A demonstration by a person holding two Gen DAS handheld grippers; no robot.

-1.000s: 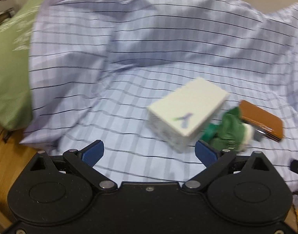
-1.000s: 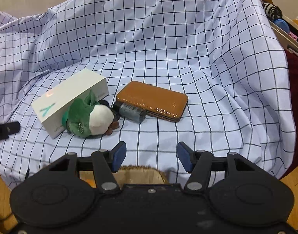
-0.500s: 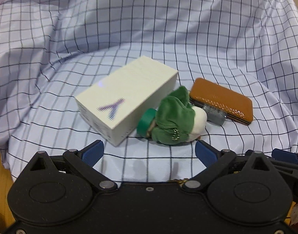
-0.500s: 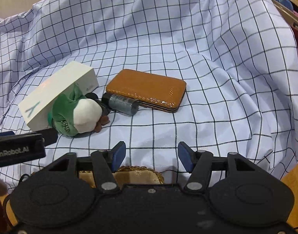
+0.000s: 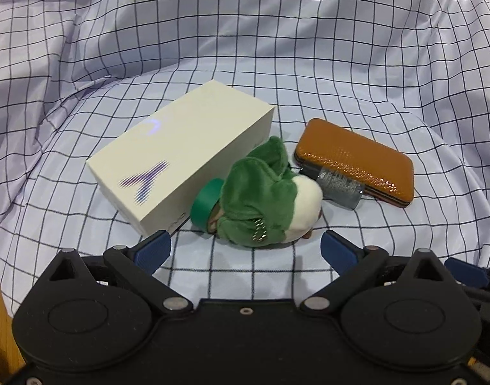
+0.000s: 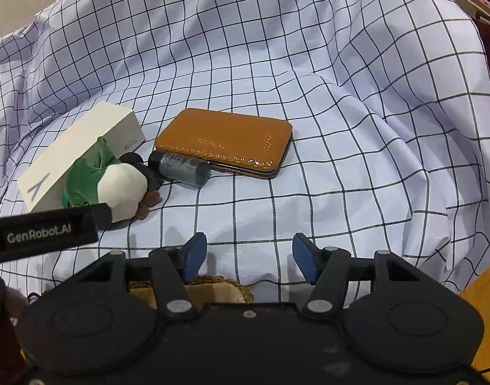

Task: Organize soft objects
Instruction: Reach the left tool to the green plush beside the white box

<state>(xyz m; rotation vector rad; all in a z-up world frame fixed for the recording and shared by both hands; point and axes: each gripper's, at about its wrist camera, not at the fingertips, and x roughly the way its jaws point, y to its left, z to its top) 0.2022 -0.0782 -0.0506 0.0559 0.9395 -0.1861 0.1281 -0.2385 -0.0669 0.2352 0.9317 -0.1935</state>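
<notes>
A green and white plush toy (image 5: 261, 195) (image 6: 116, 183) lies on the checked cloth (image 5: 245, 48), leaning on a white box (image 5: 180, 154) (image 6: 81, 150). A green tape ring (image 5: 205, 203) sits between toy and box. My left gripper (image 5: 245, 250) is open wide just short of the toy, which lies ahead of the gap between its blue pads. In the right wrist view one left finger (image 6: 46, 231) crosses in front of the toy. My right gripper (image 6: 249, 255) is open over bare cloth with nothing between its fingers, in front of a brown case (image 6: 225, 141) (image 5: 357, 157).
A grey cylinder (image 6: 184, 168) (image 5: 339, 186) lies against the case's near edge. A woven basket (image 6: 213, 288) shows under the right gripper at the cloth's front edge. The cloth rises in folds behind and to both sides. Wooden floor (image 6: 482, 292) shows at the right.
The left gripper swung right from the cloth's left edge and came down close to the toy and box. Its finger entered the right wrist view. The right gripper drew a little nearer the cloth.
</notes>
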